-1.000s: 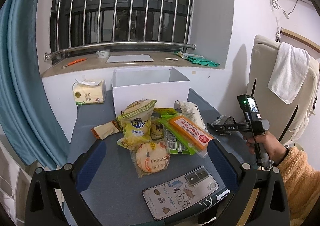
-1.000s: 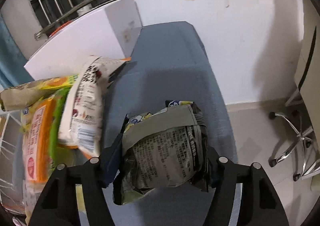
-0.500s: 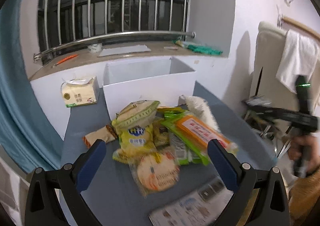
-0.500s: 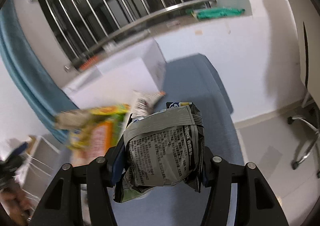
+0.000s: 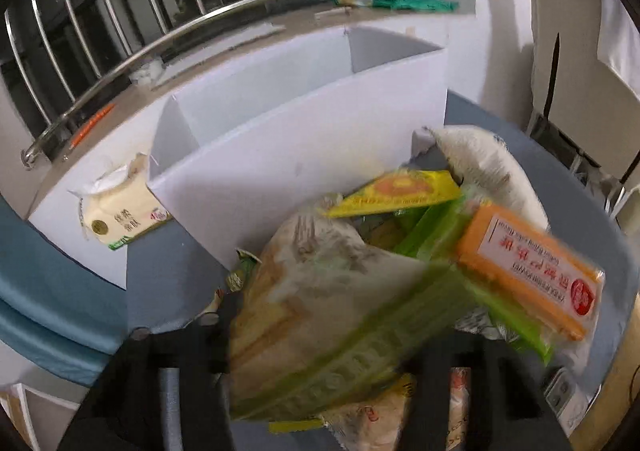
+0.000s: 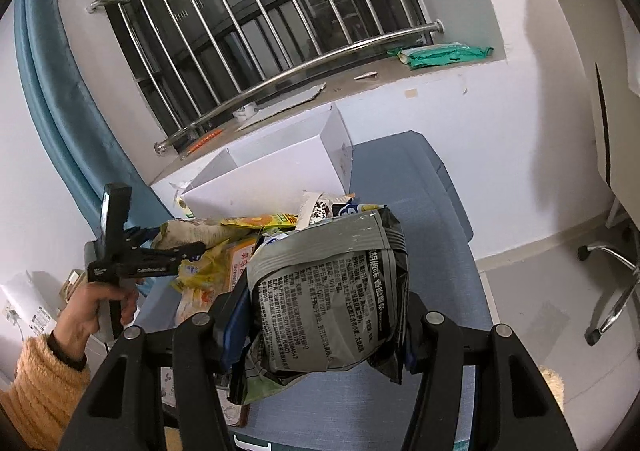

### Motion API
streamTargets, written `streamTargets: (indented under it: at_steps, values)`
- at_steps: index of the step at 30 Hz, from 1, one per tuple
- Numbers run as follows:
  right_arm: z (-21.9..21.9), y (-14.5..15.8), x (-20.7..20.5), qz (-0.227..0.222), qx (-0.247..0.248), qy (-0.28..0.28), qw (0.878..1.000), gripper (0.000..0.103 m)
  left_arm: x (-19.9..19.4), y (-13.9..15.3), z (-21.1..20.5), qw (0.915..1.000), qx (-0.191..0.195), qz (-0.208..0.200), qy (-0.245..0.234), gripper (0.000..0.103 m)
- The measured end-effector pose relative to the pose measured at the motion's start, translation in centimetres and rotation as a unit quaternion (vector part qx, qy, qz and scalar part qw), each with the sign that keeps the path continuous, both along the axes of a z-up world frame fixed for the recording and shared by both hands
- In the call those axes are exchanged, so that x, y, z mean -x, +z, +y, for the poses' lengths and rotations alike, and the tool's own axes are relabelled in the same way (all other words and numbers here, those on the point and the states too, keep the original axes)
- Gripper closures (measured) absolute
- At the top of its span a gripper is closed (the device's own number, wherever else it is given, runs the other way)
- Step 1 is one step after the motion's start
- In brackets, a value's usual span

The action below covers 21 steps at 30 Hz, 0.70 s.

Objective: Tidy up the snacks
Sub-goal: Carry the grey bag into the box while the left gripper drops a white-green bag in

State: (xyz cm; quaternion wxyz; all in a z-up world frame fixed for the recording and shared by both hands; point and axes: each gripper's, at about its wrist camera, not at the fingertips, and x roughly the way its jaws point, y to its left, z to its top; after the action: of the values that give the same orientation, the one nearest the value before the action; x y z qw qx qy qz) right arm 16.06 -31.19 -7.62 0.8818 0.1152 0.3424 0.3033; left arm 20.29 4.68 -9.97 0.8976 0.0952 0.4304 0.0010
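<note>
1. Your right gripper (image 6: pixel 326 325) pinches a grey bag (image 6: pixel 326 287) between its two fingers, print side toward the camera, held up above the blue table (image 6: pixel 420 187)
2. The grey bag bulges past both fingers (image 6: pixel 236 319) and a crumpled green corner hangs below them
3. Your left gripper (image 5: pixel 324 335) sits low in the snack pile; a large beige bag (image 5: pixel 320 291) with a green edge fills the gap between its fingers, but motion blur hides whether they are clamped on it, so I cannot tell
4. From the right wrist view, your left hand (image 6: pixel 96 307) holds that gripper's handle at the left of the pile, its black fingers reaching in among the bags
5. The pile lies on the table just in front of the white box (image 5: pixel 304 131), touching its front wall
6. In the pile you can see a yellow packet (image 5: pixel 400 191) near the box, an orange pack (image 5: pixel 528 275) on the right lying over green wrappers, and a white bag (image 5: pixel 484 163) behind it
7. The box stands open at the top, against the wall below the windowsill (image 6: pixel 360 83)
8. A tissue pack (image 5: pixel 120 211) stands left of the box, close beside its corner
9. A green packet (image 6: pixel 444 53) lies on the sill at the right end, under the window bars (image 6: pixel 260 23)
</note>
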Motion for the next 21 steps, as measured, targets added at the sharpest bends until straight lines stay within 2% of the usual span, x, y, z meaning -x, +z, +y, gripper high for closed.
streamTargets:
  at_steps: [3, 9, 10, 14, 18, 21]
  values:
    - [0.3, -0.3, -0.4, 0.01, -0.006, 0.003, 1.0, 0.04, 1.0, 0.6, 0.5, 0.9996, 0.018, -0.021, 0.008, 0.062]
    - [0.8, -0.5, -0.1, 0.011, -0.005, 0.01, 1.0, 0.04, 6.2, 4.8, 1.8, 0.9917, 0.073, -0.104, 0.023, 0.062]
    - [1.0, -0.4, -0.1, 0.01, -0.005, 0.011, 1.0, 0.04, 7.0, 5.5, 1.8, 0.9893, 0.081, -0.119, 0.026, 0.062]
    - [2.4, 0.1, -0.3, 0.004, -0.013, 0.029, 0.999, 0.04, 9.5, 8.6, 3.1, 0.9709, 0.13, -0.197, 0.043, 0.062]
    - [5.5, 2.0, -1.6, -0.024, -0.008, 0.058, 0.998, 0.04, 8.6, 10.5, 3.4, 0.9628, 0.121, -0.236, 0.053, 0.062]
    - [8.4, 4.0, -3.9, -0.048, 0.011, 0.067, 0.997, 0.04, 5.4, 11.5, 4.0, 0.9596, 0.123, -0.245, 0.064, 0.062]
